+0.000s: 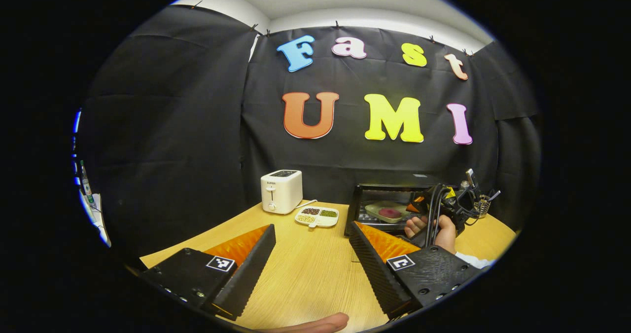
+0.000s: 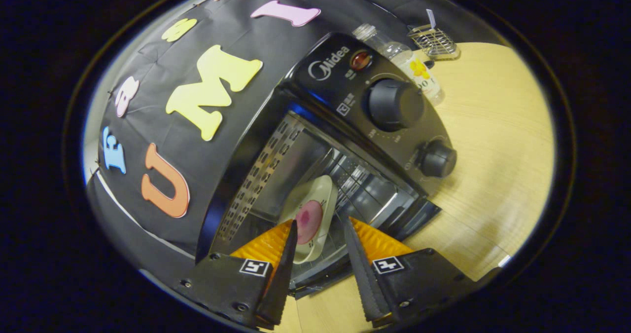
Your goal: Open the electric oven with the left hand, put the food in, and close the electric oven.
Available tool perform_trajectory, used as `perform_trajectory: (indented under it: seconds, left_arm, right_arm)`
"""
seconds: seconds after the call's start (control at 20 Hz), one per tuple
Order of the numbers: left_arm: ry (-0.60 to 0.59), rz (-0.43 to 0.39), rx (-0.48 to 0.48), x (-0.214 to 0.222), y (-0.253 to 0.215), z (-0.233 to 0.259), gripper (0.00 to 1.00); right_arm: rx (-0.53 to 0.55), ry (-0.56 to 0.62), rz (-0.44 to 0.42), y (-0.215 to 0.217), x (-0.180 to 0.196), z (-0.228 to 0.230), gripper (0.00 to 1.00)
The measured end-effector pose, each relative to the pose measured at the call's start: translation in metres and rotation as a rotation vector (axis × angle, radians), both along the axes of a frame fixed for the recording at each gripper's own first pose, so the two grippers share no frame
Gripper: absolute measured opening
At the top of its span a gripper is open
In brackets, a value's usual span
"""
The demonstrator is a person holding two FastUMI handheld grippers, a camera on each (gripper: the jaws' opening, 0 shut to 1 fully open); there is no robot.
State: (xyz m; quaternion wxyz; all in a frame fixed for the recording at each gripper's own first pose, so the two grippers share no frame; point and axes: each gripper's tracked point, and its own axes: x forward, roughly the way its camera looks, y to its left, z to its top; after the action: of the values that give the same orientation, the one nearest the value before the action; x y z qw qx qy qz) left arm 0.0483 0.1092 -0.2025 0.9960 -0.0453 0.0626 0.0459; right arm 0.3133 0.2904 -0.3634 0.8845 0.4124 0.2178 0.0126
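Observation:
The black electric oven (image 1: 356, 205) stands at the back right of the wooden table with its door folded down. On the rack inside lies a pale dish (image 1: 378, 208) carrying a round pink piece of food (image 1: 390, 213). In the right gripper view the oven (image 2: 325, 84) is close, and the dish (image 2: 323, 190) with the food (image 2: 308, 219) sits between the fingers of my right gripper (image 2: 320, 223). Its jaws are parted; the left finger overlaps the dish's edge and the other stands clear of it. My left gripper (image 1: 313, 229) hovers open over the table, well left of the oven. A hand holds the right gripper (image 1: 440, 203) at the oven's mouth.
A white toaster (image 1: 281, 191) and a divided plate of beans (image 1: 317, 216) sit at the back of the table (image 1: 305, 274). Beside the oven stand a clear bottle (image 2: 414, 71) and a wire holder (image 2: 434, 39). Two knobs (image 2: 394, 103) stick out of the oven's panel.

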Motion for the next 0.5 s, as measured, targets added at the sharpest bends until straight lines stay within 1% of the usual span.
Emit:
perform_trajectory:
  seconds: [0.05,0.1,0.2,0.25,0.3,0.35,0.45,0.5]
  left_arm:
    - [-0.004,0.003,0.0,-0.005,0.001,0.003,0.96]
    - [-0.008,-0.001,-0.003,-0.009,-0.001,0.006,0.96]
    - [-0.017,-0.017,-0.015,-0.017,-0.006,0.012,0.96]
    - [-0.021,-0.02,-0.02,-0.021,-0.007,0.016,0.96]
    - [-0.023,-0.024,-0.024,-0.025,-0.008,0.016,0.95]
    - [-0.025,-0.03,-0.027,-0.028,-0.009,0.018,0.95]
    - [-0.023,-0.034,-0.024,-0.033,-0.011,0.02,0.95]
    - [-0.023,-0.034,-0.021,-0.036,-0.012,0.021,0.95]
  right_arm:
    - [0.017,-0.004,0.009,0.001,-0.008,0.003,0.67]
    - [0.037,-0.009,0.022,0.002,-0.014,0.006,0.6]
    - [0.031,-0.013,0.049,0.001,-0.031,0.009,0.61]
    - [0.002,-0.021,0.069,0.002,-0.04,0.01,0.65]
    - [-0.03,-0.031,0.085,0.0,-0.047,0.012,0.75]
    - [-0.071,-0.042,0.096,-0.003,-0.055,0.013,0.77]
    - [-0.166,-0.081,0.117,-0.01,-0.071,0.018,0.87]
    - [-0.208,-0.112,0.13,-0.013,-0.078,0.023,0.87]
